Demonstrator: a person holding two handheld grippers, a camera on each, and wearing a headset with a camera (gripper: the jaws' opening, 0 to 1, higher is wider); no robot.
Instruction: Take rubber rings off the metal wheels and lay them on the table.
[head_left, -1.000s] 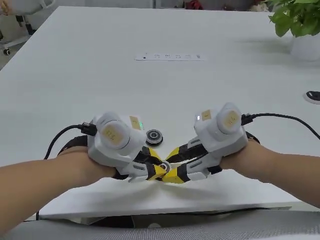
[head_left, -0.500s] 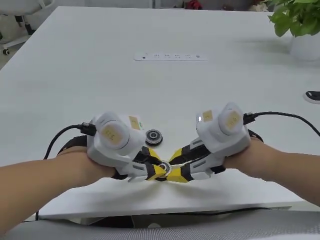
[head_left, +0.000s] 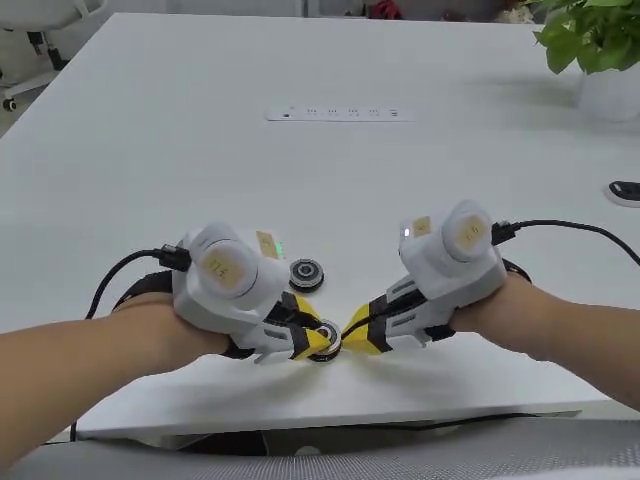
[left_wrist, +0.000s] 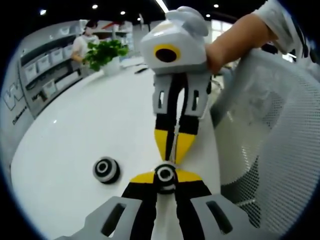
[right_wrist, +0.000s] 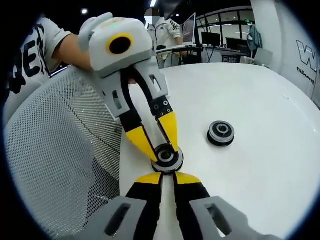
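Left gripper (head_left: 312, 341) clamping wheel (left_wrist: 165, 176); right gripper (right_wrist: 168, 176), jaws closed at its edge, now drawing rightward. Ring (right_wrist: 176, 161) peel likely beginning; hold on ring unconfirmed.

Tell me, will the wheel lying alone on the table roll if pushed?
Probably not: the wheel lies flat on the table, so a push would likely slide it. It looks metal, so probably stiff and heavy for its size. Its dark outer ring may grip.

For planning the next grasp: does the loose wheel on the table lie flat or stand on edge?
Flat. The loose wheel shows its round face upward on the table.
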